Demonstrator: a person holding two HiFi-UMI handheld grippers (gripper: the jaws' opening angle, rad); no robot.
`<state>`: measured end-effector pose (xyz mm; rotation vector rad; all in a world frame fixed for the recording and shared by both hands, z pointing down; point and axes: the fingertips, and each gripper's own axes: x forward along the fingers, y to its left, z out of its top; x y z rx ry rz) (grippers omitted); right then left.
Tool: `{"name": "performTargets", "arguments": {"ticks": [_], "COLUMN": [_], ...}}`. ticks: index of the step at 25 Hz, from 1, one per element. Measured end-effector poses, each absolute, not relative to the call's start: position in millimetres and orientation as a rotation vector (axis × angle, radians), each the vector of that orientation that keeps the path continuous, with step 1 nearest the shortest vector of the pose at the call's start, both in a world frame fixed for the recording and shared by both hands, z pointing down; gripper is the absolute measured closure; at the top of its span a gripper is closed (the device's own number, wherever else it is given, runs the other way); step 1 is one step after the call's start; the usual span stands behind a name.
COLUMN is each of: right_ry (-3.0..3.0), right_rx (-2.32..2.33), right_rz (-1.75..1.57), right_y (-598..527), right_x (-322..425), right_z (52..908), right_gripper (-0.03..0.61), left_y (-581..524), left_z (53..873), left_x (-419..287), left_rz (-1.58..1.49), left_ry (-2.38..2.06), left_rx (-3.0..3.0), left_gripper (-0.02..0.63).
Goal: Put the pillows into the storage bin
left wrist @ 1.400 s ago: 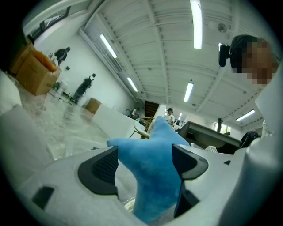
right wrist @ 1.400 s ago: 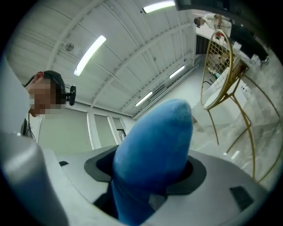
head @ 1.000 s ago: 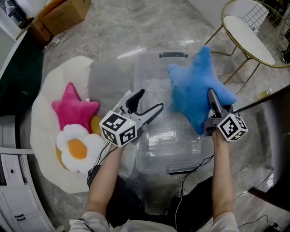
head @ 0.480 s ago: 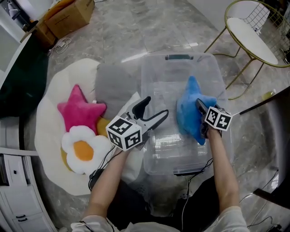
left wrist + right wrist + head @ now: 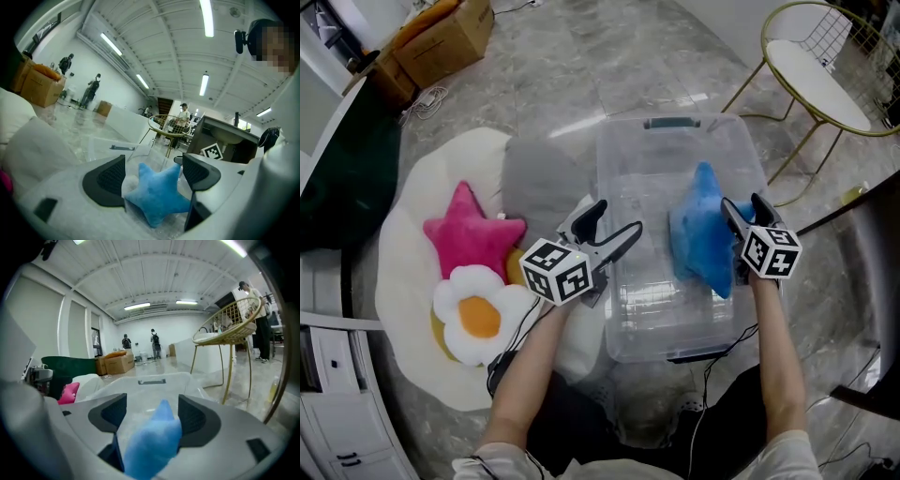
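The right gripper (image 5: 742,206), its jaws just opened and loosely apart round the blue star-shaped plush pillow (image 5: 701,242) lying in the clear plastic storage bin (image 5: 628,169), has one in, while the left gripper (image 5: 616,217) gapes empty and the pink plush star pillow (image 5: 473,234), white-and-yellow fried-egg pillow (image 5: 478,309) and grey square pillow (image 5: 539,178) wait outside.

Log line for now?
step: release | right gripper: jaws just opened, blue star pillow between them, inside storage bin | left gripper: open, empty | outside: pink star pillow, egg pillow, grey pillow
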<state>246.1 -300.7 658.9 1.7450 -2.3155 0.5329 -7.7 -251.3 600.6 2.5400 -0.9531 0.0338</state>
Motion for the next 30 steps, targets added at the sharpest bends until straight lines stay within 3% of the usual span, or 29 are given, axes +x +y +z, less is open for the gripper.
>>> {"name": "performTargets", "arguments": {"ticks": [5,18,30], "right_ry": [-2.43,-2.691,-2.903], "right_rx": [1.577,1.126,0.538], "right_rz": [0.425,0.504,0.344], "right_y": [-276,-249,-211], "right_x": [211,90,-68], "right_z": [639,642,571], "right_gripper": [0.241,0.241,0.245], "left_y": [-246,-218,-168], "left_z": [600,593,594], "left_x": [-6,-23,-98], "left_rz": [0.052,0.102,0.13], "left_ry": [-0.937,-1.053,-1.325], "left_rx": [2.569,2.531,2.361], "left_gripper": [0.224,0.224,0.226]}}
